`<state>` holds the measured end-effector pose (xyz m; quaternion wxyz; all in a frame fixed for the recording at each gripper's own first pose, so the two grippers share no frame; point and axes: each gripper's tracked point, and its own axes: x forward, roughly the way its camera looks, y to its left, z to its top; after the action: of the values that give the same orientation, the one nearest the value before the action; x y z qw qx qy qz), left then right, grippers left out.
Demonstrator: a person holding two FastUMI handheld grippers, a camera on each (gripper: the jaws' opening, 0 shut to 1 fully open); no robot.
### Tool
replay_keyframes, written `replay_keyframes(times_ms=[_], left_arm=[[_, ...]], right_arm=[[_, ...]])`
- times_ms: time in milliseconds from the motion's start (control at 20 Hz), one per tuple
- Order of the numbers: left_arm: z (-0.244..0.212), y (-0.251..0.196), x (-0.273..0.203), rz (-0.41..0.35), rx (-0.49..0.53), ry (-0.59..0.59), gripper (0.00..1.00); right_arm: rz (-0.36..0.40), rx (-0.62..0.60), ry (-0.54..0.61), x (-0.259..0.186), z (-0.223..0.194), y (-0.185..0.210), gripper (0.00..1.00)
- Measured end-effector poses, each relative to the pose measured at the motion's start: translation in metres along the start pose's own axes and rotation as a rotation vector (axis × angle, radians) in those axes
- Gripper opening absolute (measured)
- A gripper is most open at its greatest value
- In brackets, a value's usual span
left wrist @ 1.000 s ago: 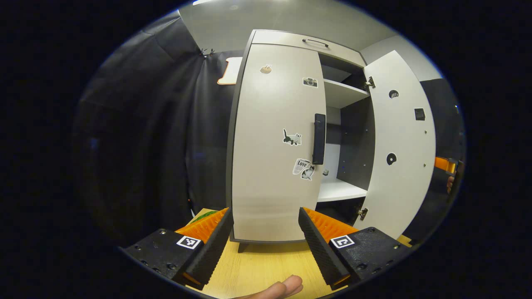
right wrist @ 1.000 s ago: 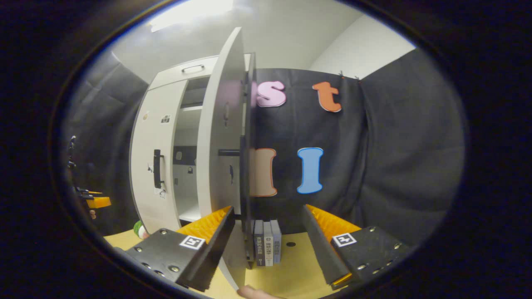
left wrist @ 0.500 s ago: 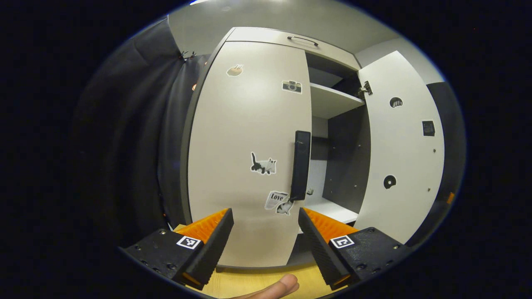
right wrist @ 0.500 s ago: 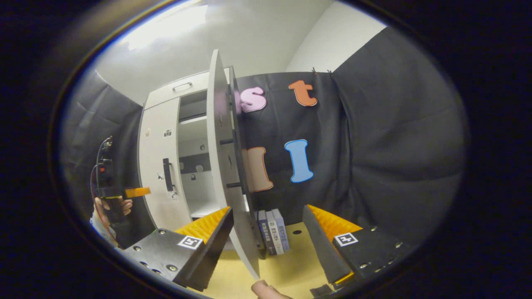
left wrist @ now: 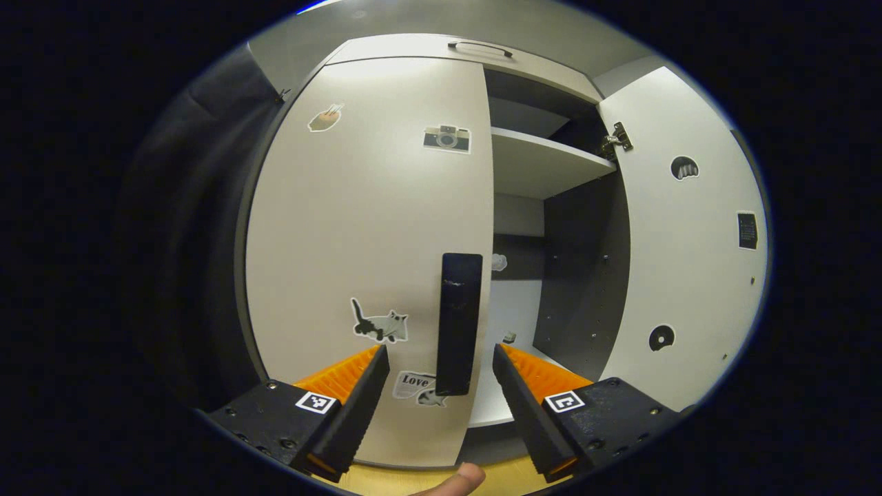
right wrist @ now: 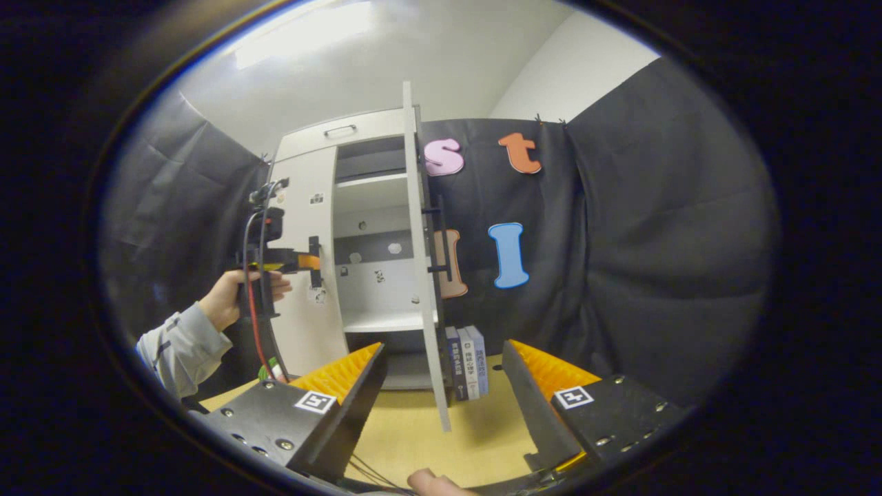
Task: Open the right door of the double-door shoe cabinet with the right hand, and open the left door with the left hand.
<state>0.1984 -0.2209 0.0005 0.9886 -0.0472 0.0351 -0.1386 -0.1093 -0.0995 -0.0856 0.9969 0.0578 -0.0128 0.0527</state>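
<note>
Closer by the half-second, the left hand-held gripper [left wrist: 435,396] had advanced on the shoe cabinet [left wrist: 413,52] until the dark handle [left wrist: 459,324] of the shut left door [left wrist: 365,227] stood between its spread fingers, with no contact visible. In the left gripper view, the handle ran upright along the door's inner edge, above a fingertip [left wrist: 463,475] at the lower rim; beyond it the right door [left wrist: 689,262] hung wide open, baring a white shelf [left wrist: 544,162]. The hinged panel looked stiff and light, likely to swing freely; the rigid bar handle seemed the sound place to grip, squarely across its middle.

In the right gripper view, the right hand-held gripper [right wrist: 441,406] had drawn back from the right door [right wrist: 422,275], which was seen edge-on and well open. Its fingers were parted wide and held nothing, over the wooden tabletop [right wrist: 475,441], with a row of books [right wrist: 468,362] behind the door. Farther off, a person's hand [right wrist: 231,300] in a grey sleeve [right wrist: 176,348] held the left hand-held gripper [right wrist: 313,262] level, forearm raised, its tips right at the left door [right wrist: 306,262].
</note>
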Motion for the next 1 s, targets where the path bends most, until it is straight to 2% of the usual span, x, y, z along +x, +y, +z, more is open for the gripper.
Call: replay_keyframes(times_ms=[200, 350, 500, 600, 800, 850, 950, 1000], left_arm=[[0.010, 0.005, 0.023, 0.058, 0.069, -0.020, 0.84], [0.006, -0.001, 0.027, 0.048, 0.089, 0.015, 0.36], [0.003, -0.001, 0.030, 0.049, 0.079, 0.022, 0.35], [0.004, -0.001, 0.031, 0.034, 0.045, 0.000, 0.33], [0.000, 0.000, 0.026, 0.065, 0.082, 0.024, 0.29], [0.001, 0.000, 0.024, 0.062, 0.076, 0.018, 0.29], [0.002, -0.001, 0.017, 0.030, 0.059, 0.001, 0.28], [0.002, 0.000, 0.012, 0.015, 0.052, -0.005, 0.28]], right_arm=[[0.092, 0.010, 0.017, -0.019, -0.021, 0.050, 0.99], [0.111, 0.034, -0.014, -0.031, -0.019, 0.064, 0.96], [0.118, 0.037, -0.009, -0.041, -0.022, 0.071, 0.99], [0.083, 0.020, -0.005, -0.041, -0.021, 0.064, 0.99], [0.051, 0.020, -0.010, -0.042, -0.018, 0.058, 0.96], [0.051, 0.021, -0.012, -0.043, -0.018, 0.058, 1.00], [0.054, 0.021, -0.014, -0.044, -0.016, 0.055, 1.00], [0.066, 0.032, -0.009, -0.043, -0.017, 0.056, 0.96]])
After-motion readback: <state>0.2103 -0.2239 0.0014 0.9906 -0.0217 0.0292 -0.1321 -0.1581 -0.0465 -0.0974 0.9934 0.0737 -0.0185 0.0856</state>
